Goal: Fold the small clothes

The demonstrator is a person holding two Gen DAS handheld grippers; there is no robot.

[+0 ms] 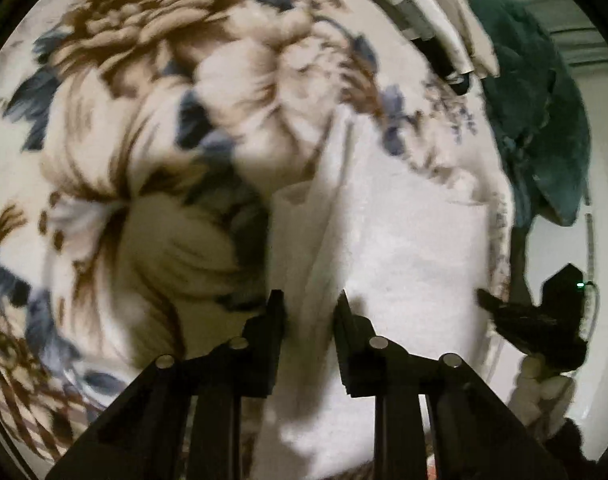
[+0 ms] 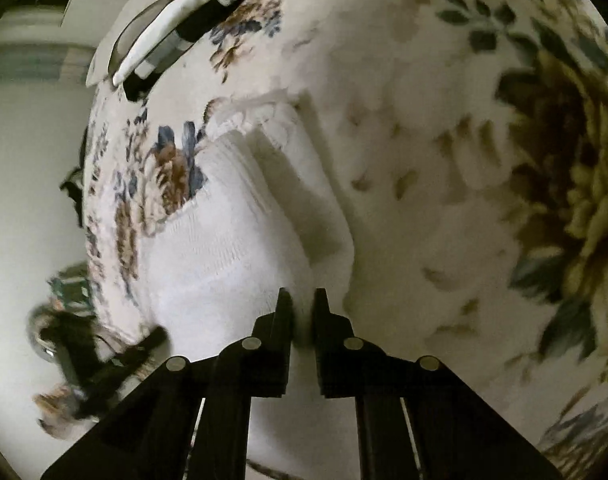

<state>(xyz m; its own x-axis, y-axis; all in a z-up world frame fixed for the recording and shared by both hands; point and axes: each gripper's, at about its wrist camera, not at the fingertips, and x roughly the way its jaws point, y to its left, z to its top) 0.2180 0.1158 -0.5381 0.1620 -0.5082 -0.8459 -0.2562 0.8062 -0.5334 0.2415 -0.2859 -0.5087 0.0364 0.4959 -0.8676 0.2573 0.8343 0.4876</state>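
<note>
White garment [image 2: 223,240] on floral blanket [image 2: 444,160], right hand-held gripper [image 2: 302,304] pinching its edge

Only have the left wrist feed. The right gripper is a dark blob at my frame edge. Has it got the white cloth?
Observer: Yes. In the right wrist view the right gripper is shut on a raised fold of the white garment.
Operator: Where does the garment end on that side?
Observer: Its ruffled edge lies on the floral blanket, at the far end from the fingers, with nothing over it.
</note>
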